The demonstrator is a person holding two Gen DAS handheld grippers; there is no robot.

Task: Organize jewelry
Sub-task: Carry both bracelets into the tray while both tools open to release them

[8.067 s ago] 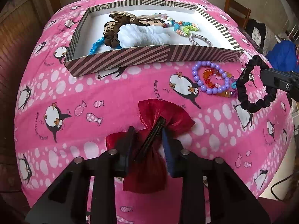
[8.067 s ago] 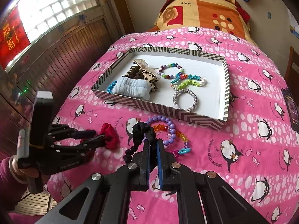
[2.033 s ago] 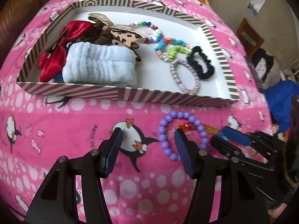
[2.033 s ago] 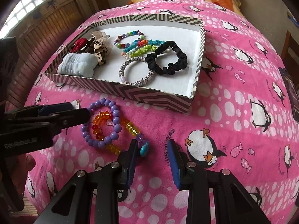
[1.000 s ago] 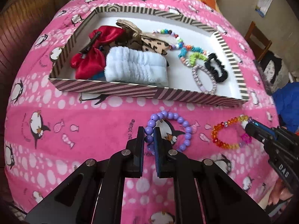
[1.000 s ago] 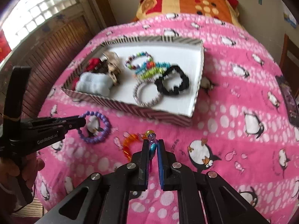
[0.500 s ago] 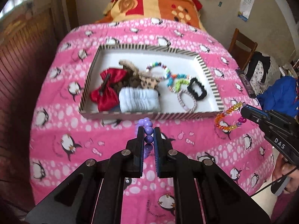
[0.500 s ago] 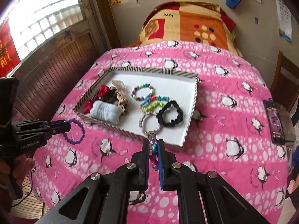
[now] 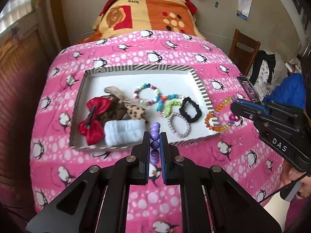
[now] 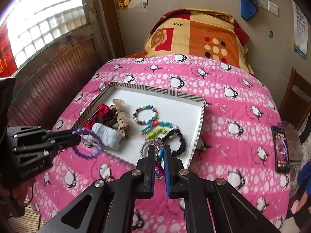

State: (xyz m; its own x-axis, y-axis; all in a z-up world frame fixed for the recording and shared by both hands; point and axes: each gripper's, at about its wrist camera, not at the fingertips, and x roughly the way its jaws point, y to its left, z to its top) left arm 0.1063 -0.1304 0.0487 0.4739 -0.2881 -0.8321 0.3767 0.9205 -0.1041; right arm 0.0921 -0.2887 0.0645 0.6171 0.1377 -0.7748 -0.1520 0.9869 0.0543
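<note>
A striped-rim white tray [image 9: 200, 83] lies on the pink penguin bedspread [image 9: 175, 46]. In it are a red bow [image 9: 93, 116], a pale blue band [image 9: 124, 132], a silver bracelet [image 9: 175, 124] and a black scrunchie [image 9: 190, 108]. My left gripper [image 9: 155, 136] is shut on a purple bead bracelet [image 9: 155, 141], held above the tray's near edge; the bracelet also hangs in the right wrist view [image 10: 91, 145]. My right gripper [image 10: 159, 151] is shut on an orange bead bracelet [image 9: 217, 116] with a teal charm [image 10: 159, 155], held above the tray's right corner.
An orange patterned quilt [image 9: 147, 9] is piled at the head of the bed. A wooden chair [image 9: 243, 48] stands to the right, a dark phone [image 10: 280, 147] lies on the bed's right side, and wood panelling [image 10: 58, 73] runs along the left.
Both grippers have lifted their bracelets off the bedspread and risen higher, so the whole bed comes into view. The bracelets now hang over the tray's near side.
</note>
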